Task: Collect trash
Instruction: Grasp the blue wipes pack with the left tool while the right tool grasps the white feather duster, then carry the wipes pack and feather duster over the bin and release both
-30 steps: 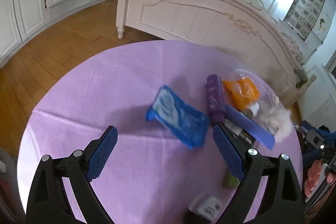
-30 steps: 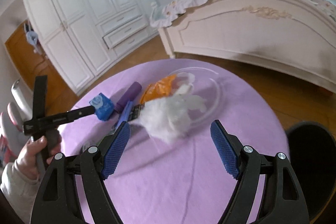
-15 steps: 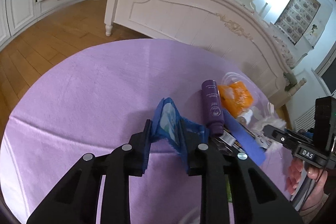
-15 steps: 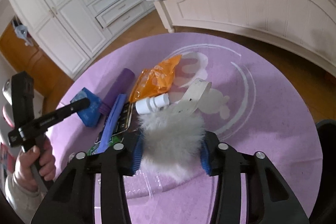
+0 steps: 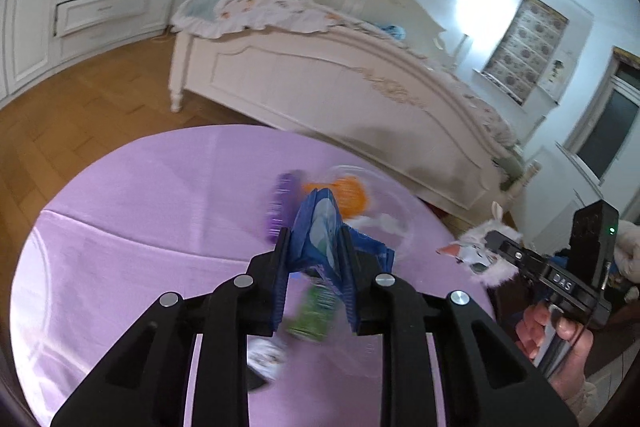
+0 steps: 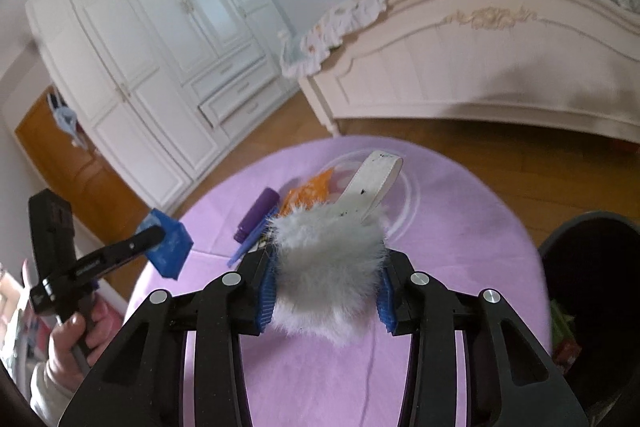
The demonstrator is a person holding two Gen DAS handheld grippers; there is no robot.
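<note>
My left gripper (image 5: 316, 259) is shut on a blue plastic wrapper (image 5: 320, 227) and holds it above the round purple table (image 5: 140, 219); the wrapper also shows in the right wrist view (image 6: 168, 243). My right gripper (image 6: 326, 275) is shut on a white furry item (image 6: 326, 259) with a white strap (image 6: 372, 183), lifted above the table; it also shows in the left wrist view (image 5: 486, 251). On the table lie a purple bottle (image 6: 256, 215), an orange wrapper (image 6: 308, 191), a blue strip (image 6: 248, 251), a green packet (image 5: 314, 315) and a small white packet (image 5: 266, 357).
A dark trash bin (image 6: 592, 291) stands on the floor right of the table. A clear plate (image 6: 400, 195) sits on the table's far side. A white bed (image 5: 340, 79) and white wardrobes (image 6: 160, 67) stand beyond on the wooden floor.
Both grippers closed on their items and have lifted them off the table: the left with the blue wrapper, the right with the furry item. Both cameras now sit higher and tilted up.
</note>
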